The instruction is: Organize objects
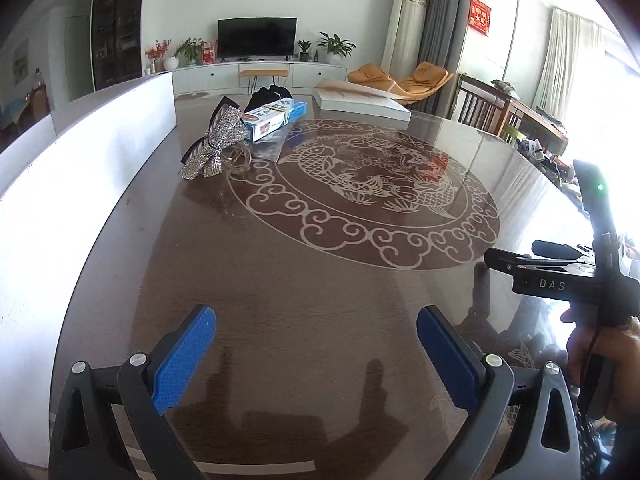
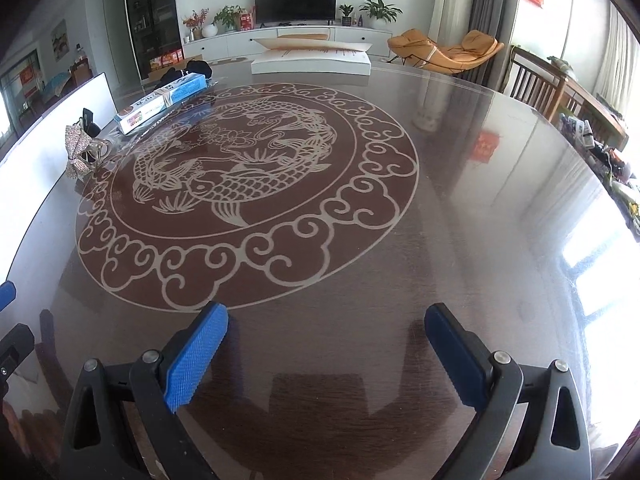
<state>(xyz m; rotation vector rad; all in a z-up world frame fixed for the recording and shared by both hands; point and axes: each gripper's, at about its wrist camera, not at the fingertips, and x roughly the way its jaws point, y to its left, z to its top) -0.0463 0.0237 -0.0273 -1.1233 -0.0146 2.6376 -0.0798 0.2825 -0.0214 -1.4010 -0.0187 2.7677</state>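
A small heap of objects lies at the far left of the round table (image 1: pixel 304 304): a rhinestone bow clip (image 1: pixel 216 148) (image 2: pixel 78 148), a long blue-and-white box (image 1: pixel 276 114) (image 2: pixel 160 102), a black soft item (image 1: pixel 268 96) behind it, and a clear plastic wrapper (image 1: pixel 276 142). My left gripper (image 1: pixel 316 316) hangs open over bare tabletop at the near edge, far from the heap, with nothing between its blue pads. My right gripper (image 2: pixel 326 312) is also open and empty over the near edge. It shows at the right of the left wrist view, held by a hand (image 1: pixel 600 344).
A flat white box (image 1: pixel 360 100) (image 2: pixel 312 62) lies at the table's far side. A white upright panel (image 1: pixel 80 168) (image 2: pixel 52 128) runs along the left edge. The glossy top carries a fish-and-cloud pattern (image 2: pixel 240 168). Wooden chairs (image 2: pixel 536 84) stand at the right.
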